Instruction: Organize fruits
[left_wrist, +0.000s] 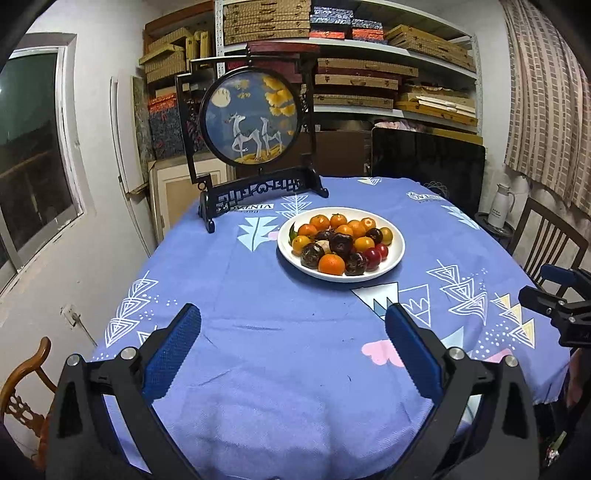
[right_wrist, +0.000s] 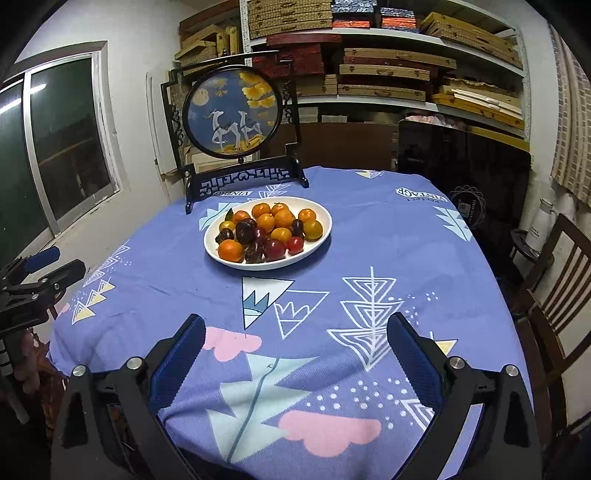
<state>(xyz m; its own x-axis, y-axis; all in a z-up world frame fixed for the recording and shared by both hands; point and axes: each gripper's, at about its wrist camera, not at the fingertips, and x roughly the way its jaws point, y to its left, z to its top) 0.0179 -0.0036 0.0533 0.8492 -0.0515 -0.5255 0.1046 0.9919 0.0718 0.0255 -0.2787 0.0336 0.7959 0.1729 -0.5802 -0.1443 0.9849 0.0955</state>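
From the left wrist, the left claw (left_wrist: 293, 325) hangs released and empty over the cloth-covered surface (left_wrist: 258, 369). The glossy white plate (left_wrist: 395, 254) of round fruits (left_wrist: 340, 242) sits well ahead; smooth, heaped fruit could roll off if nudged.

From the right wrist, the right claw (right_wrist: 295, 334) is likewise spread, holding nothing. The soft cloth might bunch under the plate (right_wrist: 321, 218).
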